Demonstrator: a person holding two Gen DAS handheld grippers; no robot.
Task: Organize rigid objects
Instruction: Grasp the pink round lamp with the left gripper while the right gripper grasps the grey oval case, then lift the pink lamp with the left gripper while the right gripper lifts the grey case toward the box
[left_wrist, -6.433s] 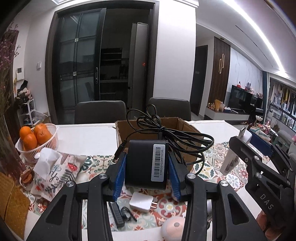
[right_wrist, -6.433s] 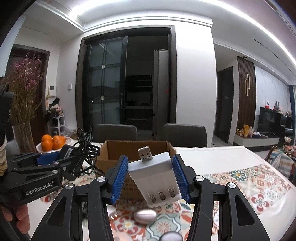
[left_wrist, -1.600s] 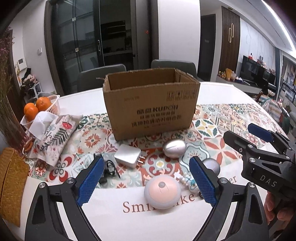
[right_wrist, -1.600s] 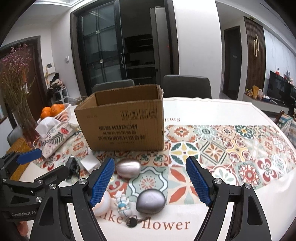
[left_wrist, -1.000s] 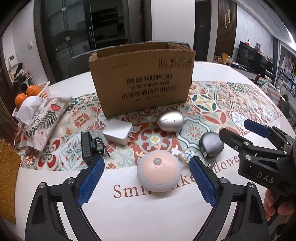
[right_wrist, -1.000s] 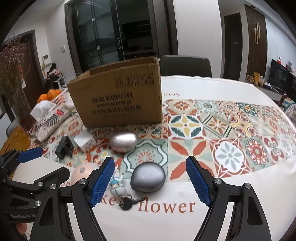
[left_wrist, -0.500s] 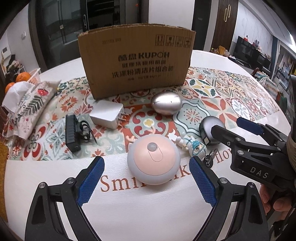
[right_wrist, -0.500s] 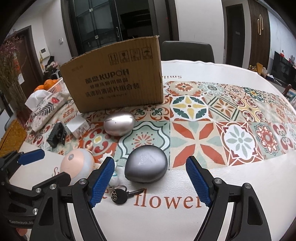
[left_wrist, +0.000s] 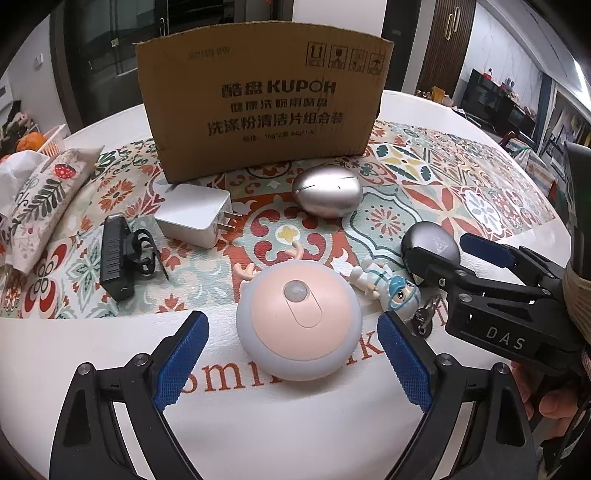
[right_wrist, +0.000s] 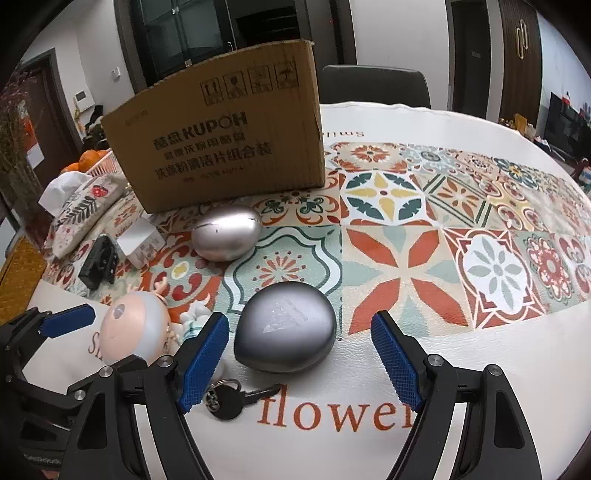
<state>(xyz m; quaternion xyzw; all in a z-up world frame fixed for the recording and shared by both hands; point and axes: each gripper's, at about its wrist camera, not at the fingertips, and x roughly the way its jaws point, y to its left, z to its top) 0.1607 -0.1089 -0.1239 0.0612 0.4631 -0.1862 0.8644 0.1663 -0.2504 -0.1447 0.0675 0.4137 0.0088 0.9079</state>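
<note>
Standing at the back of the patterned tablecloth (right_wrist: 424, 258), the cardboard box (left_wrist: 262, 99) shows only its printed front wall, so what lies inside cannot be seen from either camera. A white basket (left_wrist: 51, 142) at the far left holds oranges (left_wrist: 31, 142), next to a tissue pouch (left_wrist: 40, 192). The left gripper (left_wrist: 291, 354) is spread wide, its 2 blue pads on either side of the round pink night light (left_wrist: 297, 321), which has small antlers and a pale grey rim and sits on the white part of the cloth. The right gripper (right_wrist: 299, 358) is also spread wide and frames the dark grey pebble case (right_wrist: 286, 332), smooth and matte with a faint triangle mark; its left pad is just beside the case. A key (right_wrist: 236, 400) lies in front of the case, and a small figurine (left_wrist: 384, 282) lies between the case and the night light. Behind them are a silver egg-shaped case (left_wrist: 327, 195), a white charger plug (left_wrist: 194, 219) and a black adapter (left_wrist: 116, 258). Compared with 0.5 s ago, both grippers have come lower and nearer to their objects, with pads equally far apart.
</note>
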